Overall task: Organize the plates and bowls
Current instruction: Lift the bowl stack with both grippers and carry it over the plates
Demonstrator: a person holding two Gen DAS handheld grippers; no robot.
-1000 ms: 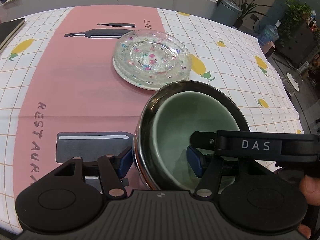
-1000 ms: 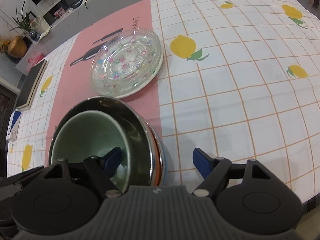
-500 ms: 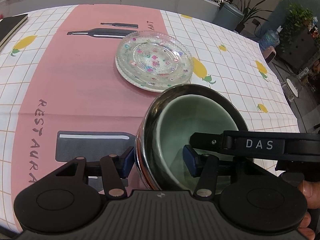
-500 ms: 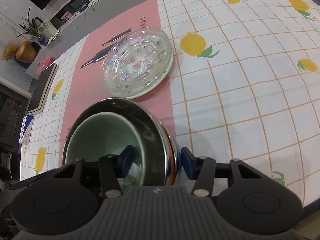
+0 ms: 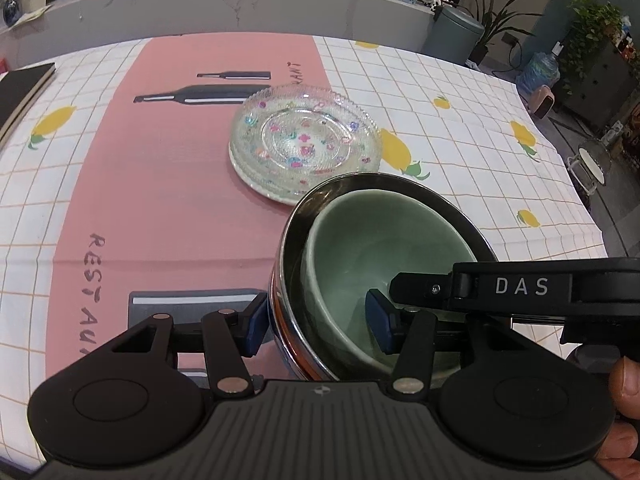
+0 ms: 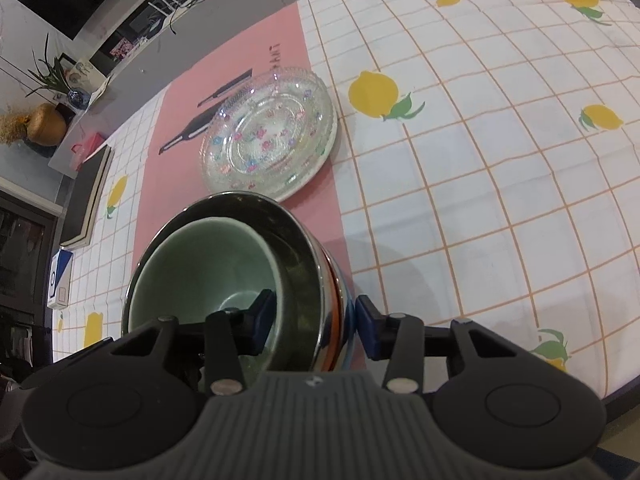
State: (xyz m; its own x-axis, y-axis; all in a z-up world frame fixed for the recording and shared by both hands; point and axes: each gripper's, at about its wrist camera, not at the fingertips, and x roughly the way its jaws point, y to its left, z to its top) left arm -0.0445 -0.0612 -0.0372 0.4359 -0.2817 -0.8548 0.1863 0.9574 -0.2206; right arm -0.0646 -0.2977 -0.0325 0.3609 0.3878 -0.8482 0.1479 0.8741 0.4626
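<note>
A stack of bowls (image 5: 384, 264) sits at the near edge of the table (image 5: 120, 184), on the pink strip of the cloth. The outer steel bowl (image 6: 296, 240) holds a green bowl (image 6: 208, 264) inside it; in the right wrist view an orange and blue rim shows below the steel one, so more bowls lie underneath.

The left gripper (image 5: 316, 320) straddles the left wall of the stack: one blue pad is outside against the steel, the other is inside the green bowl. The pads look pressed on the walls, so it is clenched on the stack. The right gripper (image 6: 316, 316) straddles the right wall in the same way, one pad inside the green bowl and one outside by the coloured rim. Its jaws are closing with the wall between them, and the outer pad appears to touch the rim.

In the left wrist view the right gripper's black body, marked DAS, crosses over the stack, and a hand (image 5: 624, 400) shows at the lower right.

Just beyond the stack, farther on the pink strip, lies a pile of glass plates (image 5: 304, 140) with small coloured flowers. A dark book (image 6: 86, 196) lies at the far left edge.
</note>
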